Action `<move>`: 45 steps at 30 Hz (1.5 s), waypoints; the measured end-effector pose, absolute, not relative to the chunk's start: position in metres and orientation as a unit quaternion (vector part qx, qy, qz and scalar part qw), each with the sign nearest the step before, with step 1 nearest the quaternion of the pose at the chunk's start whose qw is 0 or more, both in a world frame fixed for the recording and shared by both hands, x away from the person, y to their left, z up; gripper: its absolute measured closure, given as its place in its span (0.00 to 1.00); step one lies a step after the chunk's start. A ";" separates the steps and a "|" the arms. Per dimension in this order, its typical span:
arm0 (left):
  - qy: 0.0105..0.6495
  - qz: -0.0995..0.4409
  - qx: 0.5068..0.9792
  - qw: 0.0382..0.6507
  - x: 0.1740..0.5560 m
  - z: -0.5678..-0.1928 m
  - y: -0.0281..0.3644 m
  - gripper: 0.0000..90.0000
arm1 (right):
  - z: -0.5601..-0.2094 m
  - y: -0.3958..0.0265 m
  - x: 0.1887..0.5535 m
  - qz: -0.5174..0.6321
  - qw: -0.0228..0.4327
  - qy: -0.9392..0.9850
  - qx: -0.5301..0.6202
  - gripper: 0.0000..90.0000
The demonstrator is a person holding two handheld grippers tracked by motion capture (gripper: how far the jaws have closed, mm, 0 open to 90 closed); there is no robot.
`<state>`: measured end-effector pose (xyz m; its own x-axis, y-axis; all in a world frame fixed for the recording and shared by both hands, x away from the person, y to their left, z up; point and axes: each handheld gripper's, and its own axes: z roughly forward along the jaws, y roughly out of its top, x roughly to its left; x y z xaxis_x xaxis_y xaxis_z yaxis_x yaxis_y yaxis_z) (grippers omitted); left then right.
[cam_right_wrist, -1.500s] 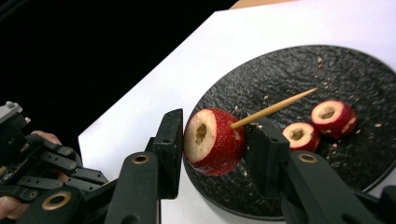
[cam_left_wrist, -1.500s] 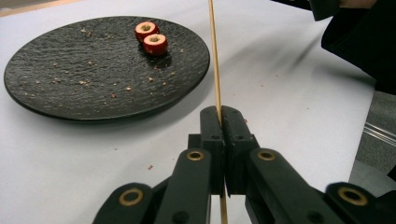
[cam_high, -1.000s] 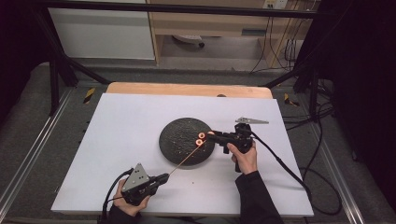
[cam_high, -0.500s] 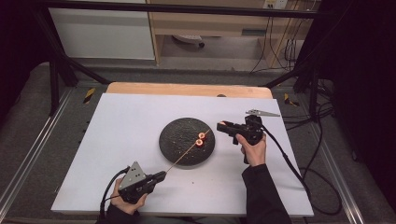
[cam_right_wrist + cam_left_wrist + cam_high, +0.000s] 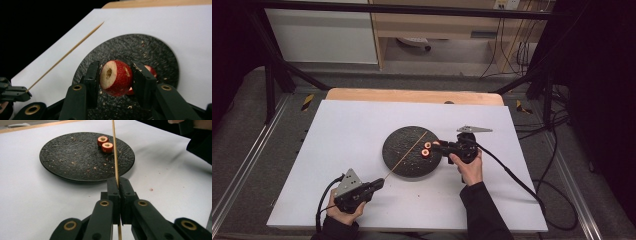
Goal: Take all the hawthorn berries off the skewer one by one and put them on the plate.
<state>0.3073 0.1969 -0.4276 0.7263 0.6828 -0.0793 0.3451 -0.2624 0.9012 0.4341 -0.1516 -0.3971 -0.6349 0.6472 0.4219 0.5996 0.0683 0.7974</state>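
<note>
White table (image 5: 362, 130), round black textured plate (image 5: 404, 155) at centre: right claw (image 5: 115, 75) clamps a cored red fruit piece (image 5: 116, 77) above it; left claw (image 5: 119, 192), nearside, pinches a thin wooden skewer (image 5: 115, 152).

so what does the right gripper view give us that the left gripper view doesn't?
Right gripper view: the right tool gripping one cored red fruit piece, hollow core facing the camera, skewer tip free in the air, and the left tool far off.

Left gripper view: the left tool clamped shut on the skewer, and both fruit pieces at the plate's far side.

Both: the dark plate with crumbs, the white tabletop, the skewer.
</note>
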 end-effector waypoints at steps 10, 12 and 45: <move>0.332 0.165 0.779 0.506 0.308 -0.428 0.196 0.98 | -0.432 -0.124 0.431 0.503 0.002 0.754 0.422 0.68; 0.331 0.164 0.779 0.506 0.308 -0.429 0.196 0.98 | -0.438 -0.121 0.431 0.496 0.002 0.758 0.424 0.68; 0.332 0.165 0.782 0.501 0.309 -0.427 0.194 0.98 | -0.425 -0.147 0.411 0.476 0.067 0.782 0.396 0.29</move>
<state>0.3093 0.1944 -0.4270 0.7256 0.6840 -0.0751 0.3543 -0.2778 0.8929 0.4115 -0.1470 -0.4252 -0.6771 0.6838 0.2720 0.5562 0.2335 0.7976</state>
